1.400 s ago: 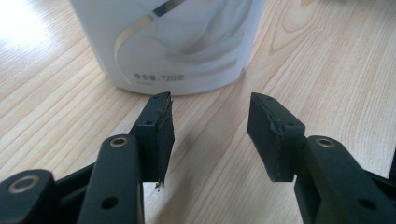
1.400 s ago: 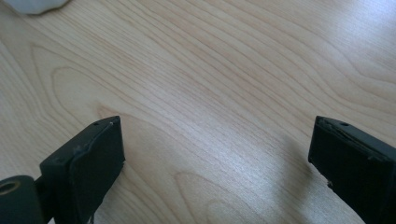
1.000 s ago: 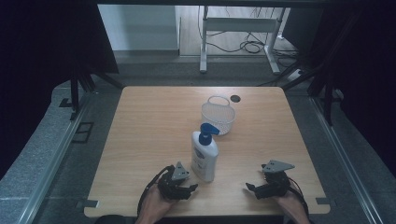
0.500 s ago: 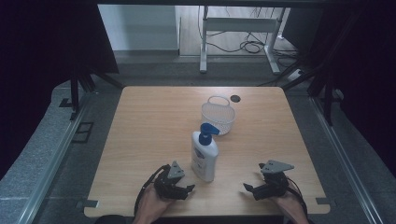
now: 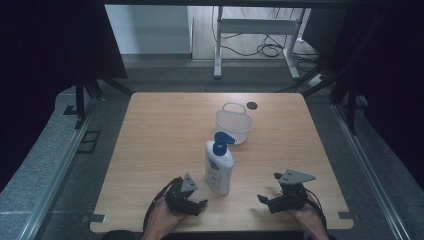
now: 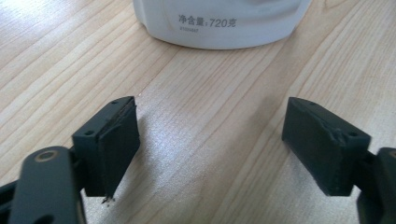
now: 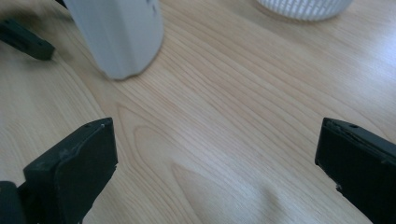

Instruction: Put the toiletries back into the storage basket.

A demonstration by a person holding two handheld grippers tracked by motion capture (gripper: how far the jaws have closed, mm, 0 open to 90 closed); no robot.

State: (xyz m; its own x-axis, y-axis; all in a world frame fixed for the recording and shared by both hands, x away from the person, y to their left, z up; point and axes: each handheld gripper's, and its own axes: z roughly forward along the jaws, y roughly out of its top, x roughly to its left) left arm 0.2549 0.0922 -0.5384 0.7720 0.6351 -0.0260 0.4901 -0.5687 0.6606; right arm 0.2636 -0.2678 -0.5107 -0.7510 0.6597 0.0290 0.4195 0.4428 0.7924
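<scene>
1. The white pump bottle (image 5: 219, 167) with a blue pump head stands upright on the wooden table (image 5: 160, 130), just in front of the white mesh basket (image 5: 233, 125).
2. The left gripper (image 5: 199, 205) sits just left of the bottle; its jaws have just been opening, now wide, nothing between them.
3. The right gripper (image 5: 262, 199) rests well right of the bottle, jaws wide apart and empty.

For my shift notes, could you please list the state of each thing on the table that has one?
Pump bottle: upright, free, pump head on.
Basket: upright, nothing seen inside, handle folded back.
Left hand-held gripper: open, jaws just opening, nothing between them.
Right hand-held gripper: open, holding nothing.
</scene>
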